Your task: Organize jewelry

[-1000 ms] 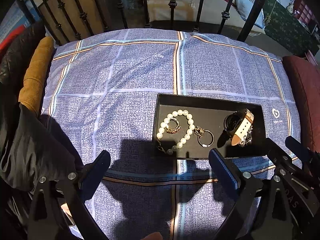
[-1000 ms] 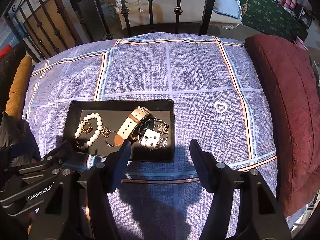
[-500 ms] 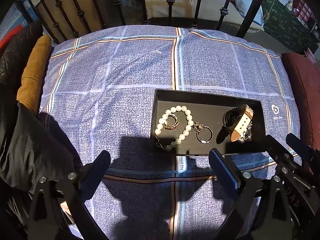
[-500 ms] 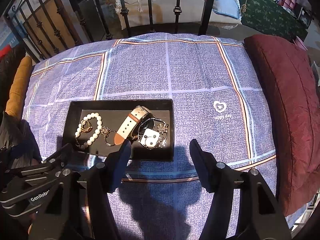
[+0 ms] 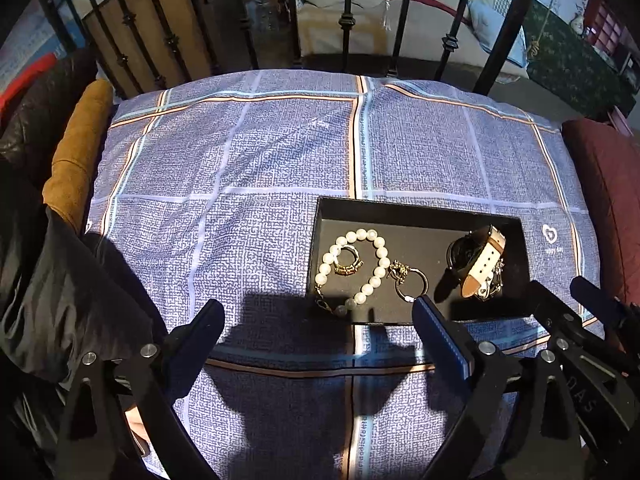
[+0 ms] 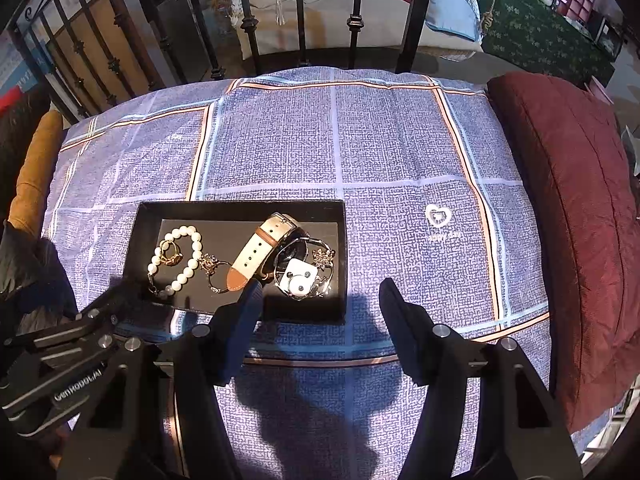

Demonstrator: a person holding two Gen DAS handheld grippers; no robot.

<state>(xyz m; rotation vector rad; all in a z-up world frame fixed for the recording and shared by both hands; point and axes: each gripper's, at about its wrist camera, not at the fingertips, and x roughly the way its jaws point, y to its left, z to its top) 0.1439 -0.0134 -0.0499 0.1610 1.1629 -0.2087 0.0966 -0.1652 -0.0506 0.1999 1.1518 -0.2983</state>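
A black jewelry tray (image 5: pixel 416 208) (image 6: pixel 240 207) lies on the blue checked cloth. In it are a pearl bracelet (image 5: pixel 376 248) (image 6: pixel 196 254), a gold ring (image 5: pixel 347 266) (image 6: pixel 171 256), a ring with a gold charm (image 5: pixel 410 286) (image 6: pixel 214 270), a watch with a white and brown strap (image 5: pixel 486 260) (image 6: pixel 256 254), and a silver bangle with a white earring card (image 6: pixel 300 276). My left gripper (image 5: pixel 318 322) is open and empty, just in front of the tray's near left corner. My right gripper (image 6: pixel 320 300) is open and empty over the tray's near right corner.
A dark red cushion (image 6: pixel 568 208) lies along the right side. An ochre cushion (image 5: pixel 76 152) and dark clothing (image 5: pixel 48 280) lie on the left. A black iron railing (image 5: pixel 344 24) runs behind the cloth's far edge.
The tray and jewelry sit slightly farther up in both views. Both grippers have pulled back a little and stay open.
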